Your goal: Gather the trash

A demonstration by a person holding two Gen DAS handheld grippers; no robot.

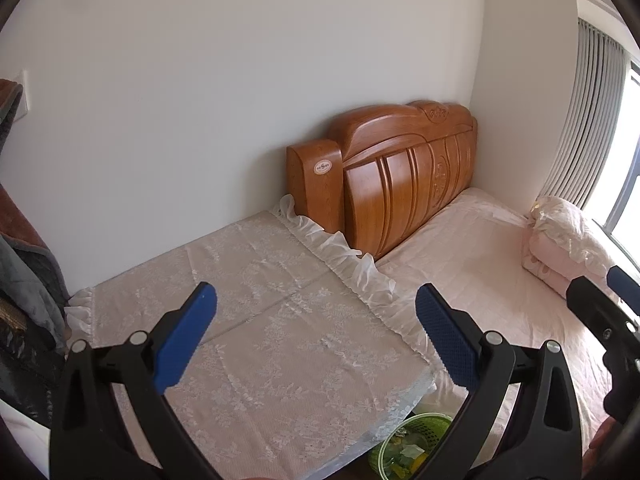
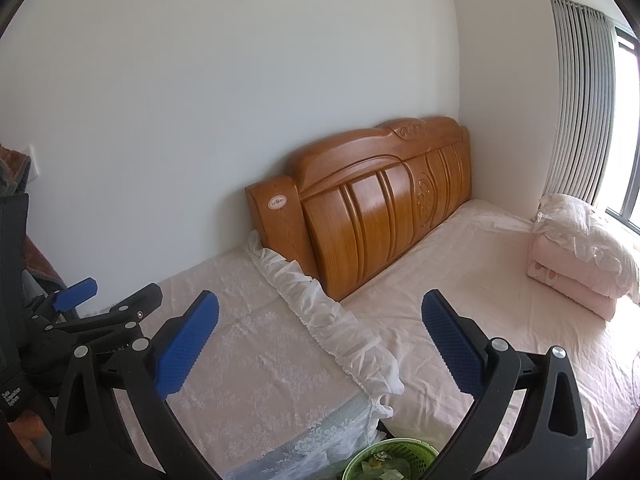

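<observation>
Both grippers spread wide, empty: left gripper (image 1: 316, 332) and right gripper (image 2: 320, 336) held above lace-covered table (image 1: 256, 320) beside bed (image 2: 500, 288). Green trash basket (image 2: 390, 458) low at frame bottom, below & between right fingertips, in gap btw table and bed; paper scraps inside. Left view: same basket (image 1: 416, 444) nearer right finger, plus dark clothes (image 1: 24, 280) at left edge. Right view only: folded pink quilt (image 2: 580, 256) seen whole.
</observation>
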